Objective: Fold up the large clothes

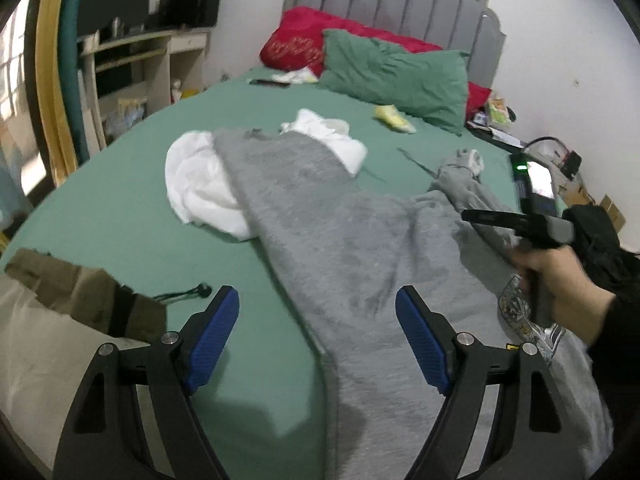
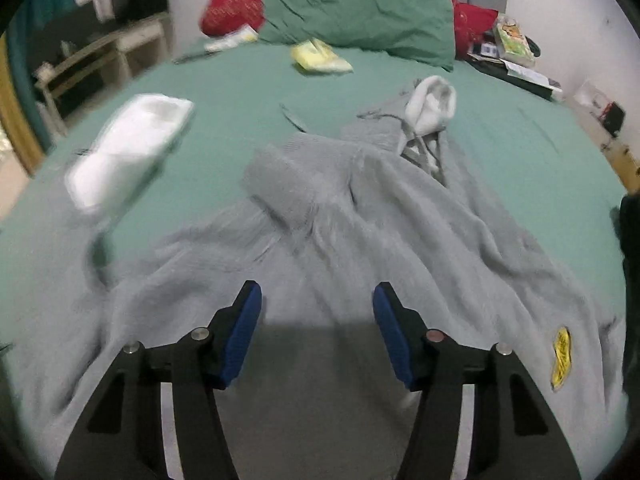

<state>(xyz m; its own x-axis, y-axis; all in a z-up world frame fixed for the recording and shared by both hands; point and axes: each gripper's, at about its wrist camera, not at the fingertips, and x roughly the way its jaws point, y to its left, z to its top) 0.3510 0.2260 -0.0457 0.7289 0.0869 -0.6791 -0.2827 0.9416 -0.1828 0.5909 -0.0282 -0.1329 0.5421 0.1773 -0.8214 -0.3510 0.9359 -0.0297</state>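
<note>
On the green bed (image 1: 120,184), a grey hoodie (image 1: 320,220) lies spread from 12 to 5 o'clock, its hood (image 2: 432,100) toward the green pillow (image 2: 360,4). At 10 o'clock a white garment (image 1: 200,184) lies partly under it. Both the left gripper (image 1: 318,340) and the right gripper (image 2: 318,332) have jaws wide apart, holding nothing, above the hoodie.
</note>
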